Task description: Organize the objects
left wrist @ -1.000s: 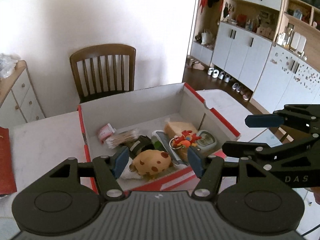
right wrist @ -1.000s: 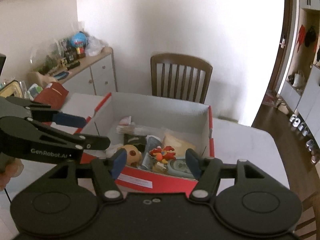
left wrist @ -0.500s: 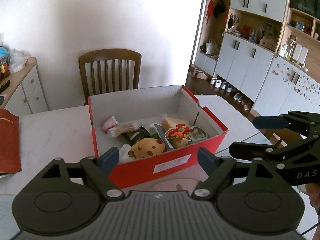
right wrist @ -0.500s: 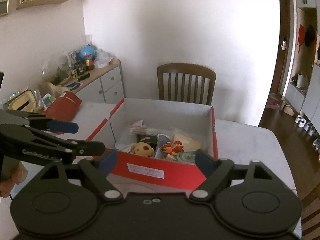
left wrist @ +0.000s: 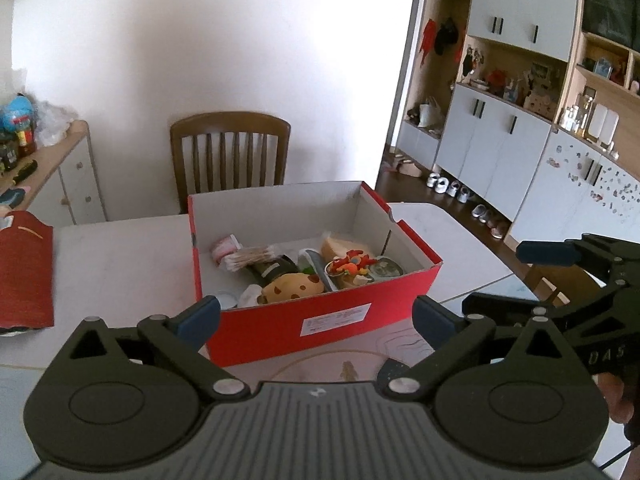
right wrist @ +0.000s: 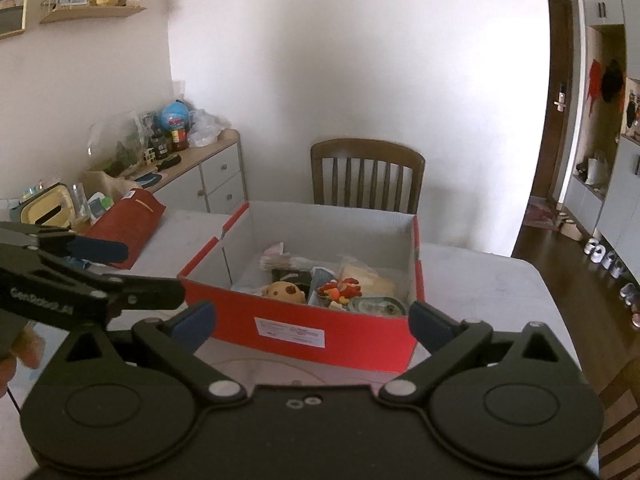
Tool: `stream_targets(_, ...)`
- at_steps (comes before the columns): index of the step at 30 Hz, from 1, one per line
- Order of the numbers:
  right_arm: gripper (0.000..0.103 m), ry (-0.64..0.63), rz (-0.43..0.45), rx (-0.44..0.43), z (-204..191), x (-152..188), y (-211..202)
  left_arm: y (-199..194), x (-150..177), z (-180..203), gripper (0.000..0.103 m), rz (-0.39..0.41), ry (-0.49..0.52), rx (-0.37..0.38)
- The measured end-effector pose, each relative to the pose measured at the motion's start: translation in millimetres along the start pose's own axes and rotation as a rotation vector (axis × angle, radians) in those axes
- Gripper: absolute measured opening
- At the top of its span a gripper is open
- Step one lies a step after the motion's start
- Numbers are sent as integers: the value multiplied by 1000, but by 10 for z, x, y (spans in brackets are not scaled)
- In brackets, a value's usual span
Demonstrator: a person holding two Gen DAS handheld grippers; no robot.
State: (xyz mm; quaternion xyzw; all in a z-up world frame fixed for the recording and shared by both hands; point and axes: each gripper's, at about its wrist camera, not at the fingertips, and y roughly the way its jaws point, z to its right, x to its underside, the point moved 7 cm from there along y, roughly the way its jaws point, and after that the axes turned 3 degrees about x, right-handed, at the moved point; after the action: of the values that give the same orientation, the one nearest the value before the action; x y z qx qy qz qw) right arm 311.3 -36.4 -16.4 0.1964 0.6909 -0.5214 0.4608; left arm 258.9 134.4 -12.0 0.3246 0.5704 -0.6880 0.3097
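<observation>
A red shoe box [left wrist: 320, 322] stands open on the white table, also in the right wrist view [right wrist: 320, 330]. Inside lie a spotted tan plush toy [left wrist: 290, 286], a red-orange toy [left wrist: 350, 260], a yellow pack [left wrist: 340, 244], cotton swabs [left wrist: 250, 256] and other small items. My left gripper [left wrist: 316, 316] is open and empty, held back from the box's near side. My right gripper [right wrist: 312, 318] is open and empty, also in front of the box. Each gripper shows at the other view's edge.
A red paper bag [left wrist: 24, 272] lies on the table at the left. A wooden chair [left wrist: 230, 152] stands behind the table. A cluttered sideboard [right wrist: 192, 176] runs along the left wall. Cabinets [left wrist: 500, 148] and shoes line the right side.
Both grippers have pulled back and up from over the box, and their jaws have opened wider. The box's contents have not moved.
</observation>
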Motion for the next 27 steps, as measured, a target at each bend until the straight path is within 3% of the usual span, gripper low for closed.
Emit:
stream_targets(14,103,27,-6,7,60,92,-56,-115,100,60,102,0,11,-81)
stream_targets(27,103,6,-14,2,-10,155,-124,-91,149,99,102,-19,14,-73)
